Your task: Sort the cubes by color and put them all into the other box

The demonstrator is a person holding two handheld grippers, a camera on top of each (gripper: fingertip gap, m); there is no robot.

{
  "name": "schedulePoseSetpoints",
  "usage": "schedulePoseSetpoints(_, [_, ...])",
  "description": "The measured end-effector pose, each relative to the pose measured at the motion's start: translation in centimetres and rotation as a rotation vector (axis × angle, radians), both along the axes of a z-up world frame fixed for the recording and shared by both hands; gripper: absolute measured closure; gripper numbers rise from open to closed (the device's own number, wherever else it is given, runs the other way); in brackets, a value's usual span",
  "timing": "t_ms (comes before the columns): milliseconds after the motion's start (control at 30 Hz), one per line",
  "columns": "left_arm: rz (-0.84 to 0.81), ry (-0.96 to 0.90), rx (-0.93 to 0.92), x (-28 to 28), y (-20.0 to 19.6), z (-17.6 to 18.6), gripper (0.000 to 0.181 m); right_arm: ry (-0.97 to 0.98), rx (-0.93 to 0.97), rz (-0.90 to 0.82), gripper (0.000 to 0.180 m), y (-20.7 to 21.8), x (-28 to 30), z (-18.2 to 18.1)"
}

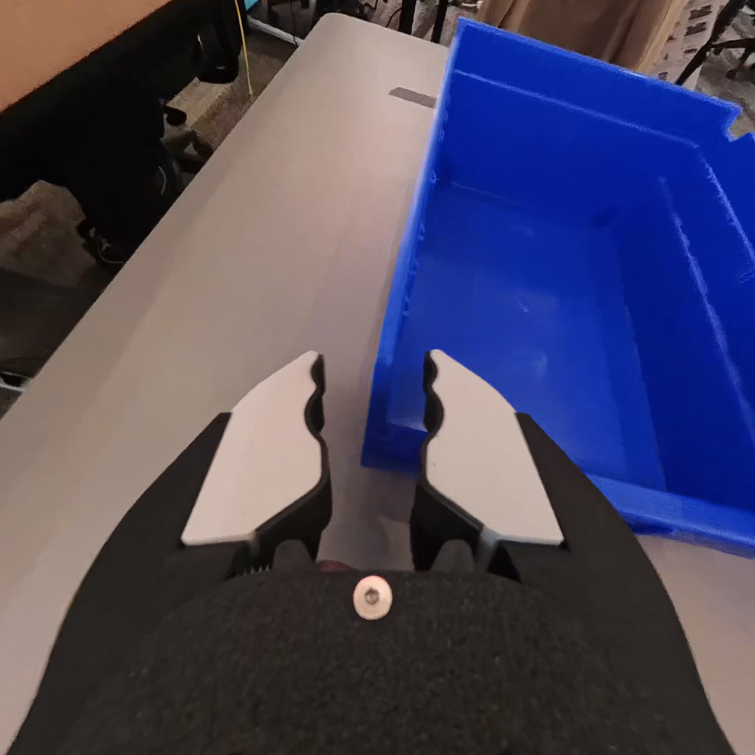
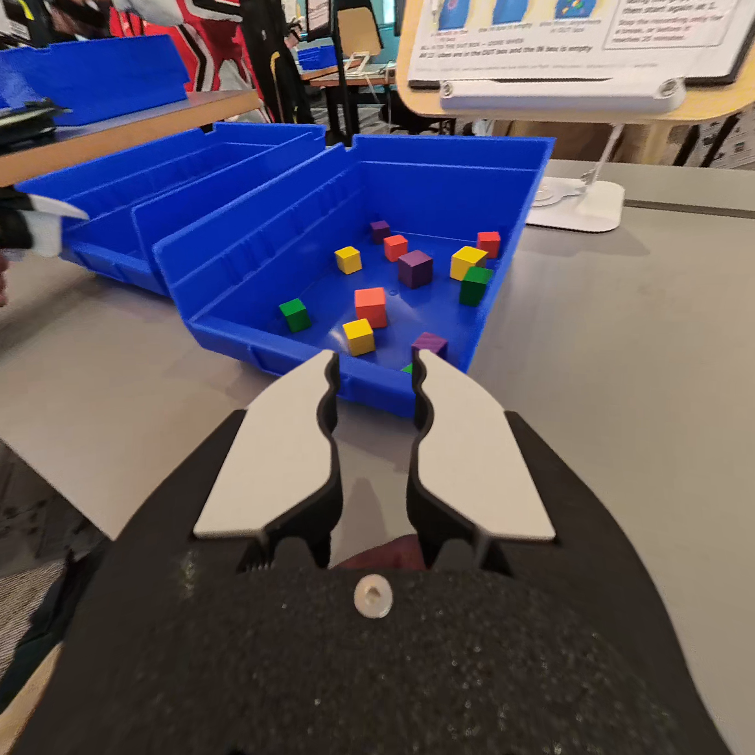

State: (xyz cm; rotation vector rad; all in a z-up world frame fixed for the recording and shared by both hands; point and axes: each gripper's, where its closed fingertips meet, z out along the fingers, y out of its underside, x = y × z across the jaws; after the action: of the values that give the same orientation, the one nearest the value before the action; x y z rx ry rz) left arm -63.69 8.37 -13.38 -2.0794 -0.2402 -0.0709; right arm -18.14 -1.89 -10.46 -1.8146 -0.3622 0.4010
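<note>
Cubes (image 2: 371,306) — red, yellow, green, purple — lie scattered in the blue box (image 2: 261,261) at frame centre. Left gripper (image 1: 374,359) hangs with jaws apart beside an empty blue bin (image 1: 412,261); right gripper (image 2: 375,359) likewise gapes, holding nothing. Upper right — a printed instruction sheet (image 2: 572,36).

Blue moulded plastic box (image 2: 408,192) at 12 o'clock: glossy, floor reflecting light. Painted cubes (image 2: 370,306) inside: smooth, satin. Grey tabletop (image 2: 613,347): matt, smooth. Right hand-held gripper (image 2: 376,369): rough black grainy body, matt pale finger plates.
</note>
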Motion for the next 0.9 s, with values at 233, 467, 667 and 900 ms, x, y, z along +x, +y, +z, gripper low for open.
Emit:
schedulePoseSetpoints(233, [-0.014,-0.019,-0.02,2.2,-2.5,0.0,0.177,-0.016,-0.035,0.198,0.146,-1.1,-7.6,-1.1])
schedulePoseSetpoints(467, [0.161,0.041,-0.021,4.2,-11.8,0.1,0.178,-0.153,-0.028,0.266,0.143,-1.0,-16.7,-1.9])
schedulePoseSetpoints(667, [0.193,0.084,0.007,5.7,-18.3,0.1,0.179,-0.049,-0.074,0.28,0.14,-1.9,-20.9,-1.4])
schedulePoseSetpoints(900, [0.218,0.19,0.096,7.6,-21.7,1.7,0.177,-0.015,-0.059,0.208,0.174,-1.9,-21.4,-1.2])
